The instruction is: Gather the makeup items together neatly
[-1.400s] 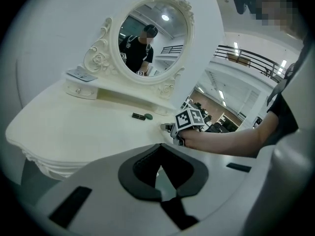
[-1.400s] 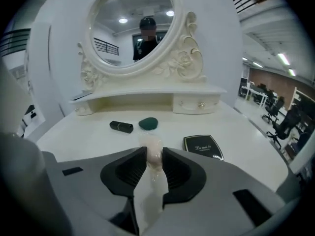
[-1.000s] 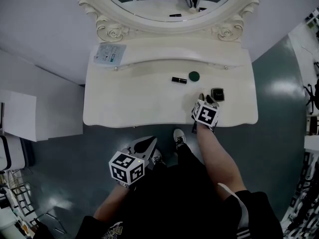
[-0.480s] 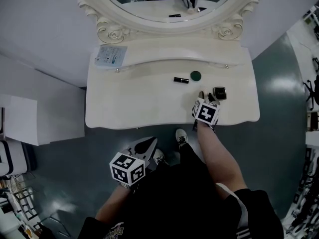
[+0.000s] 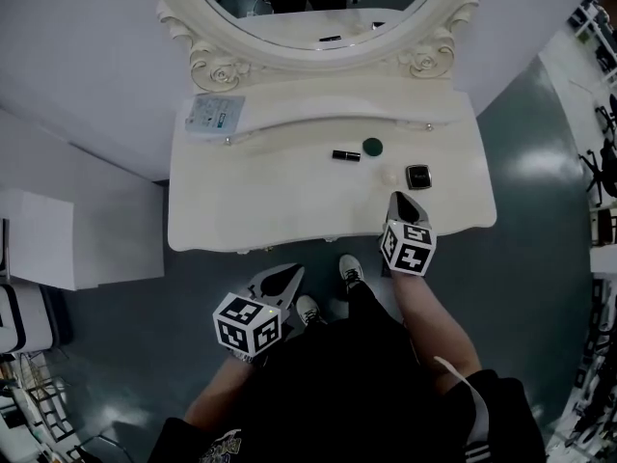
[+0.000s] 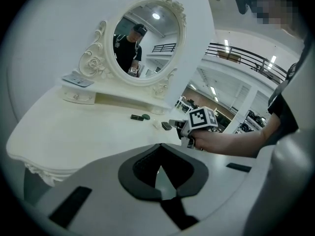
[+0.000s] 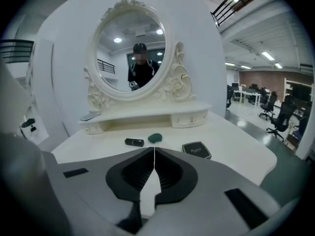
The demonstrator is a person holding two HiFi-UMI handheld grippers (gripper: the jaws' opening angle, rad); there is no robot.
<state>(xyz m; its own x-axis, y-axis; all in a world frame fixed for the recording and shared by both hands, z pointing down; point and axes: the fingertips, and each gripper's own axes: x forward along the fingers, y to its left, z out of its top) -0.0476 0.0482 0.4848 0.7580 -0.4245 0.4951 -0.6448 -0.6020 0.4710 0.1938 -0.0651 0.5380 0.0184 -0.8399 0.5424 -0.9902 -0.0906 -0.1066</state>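
Note:
On the cream dressing table point(image 5: 241, 201) lie a black lipstick tube point(image 5: 346, 155), a round green item point(image 5: 372, 146), a black square compact point(image 5: 418, 177) and a small pale round item point(image 5: 388, 176). My right gripper point(image 5: 399, 197) hovers over the front edge just short of the compact. Its jaws have just been closing and now meet with nothing between them. In the right gripper view the tube point(image 7: 134, 142), green item point(image 7: 155, 138) and compact point(image 7: 197, 149) lie beyond its tips point(image 7: 154, 149). My left gripper point(image 5: 289, 270) hangs off the table's front, shut and empty point(image 6: 160, 145).
An oval mirror point(image 5: 308, 8) in an ornate frame stands at the back on a raised shelf. A flat pale packet point(image 5: 214, 112) lies at the shelf's left end. White cabinets point(image 5: 58, 230) stand left of the table, on the grey-green floor point(image 5: 540, 162).
My right gripper has drawn back from beside the compact toward the table's front edge and risen. A small pale item now shows where its tips were. The left gripper has stayed put.

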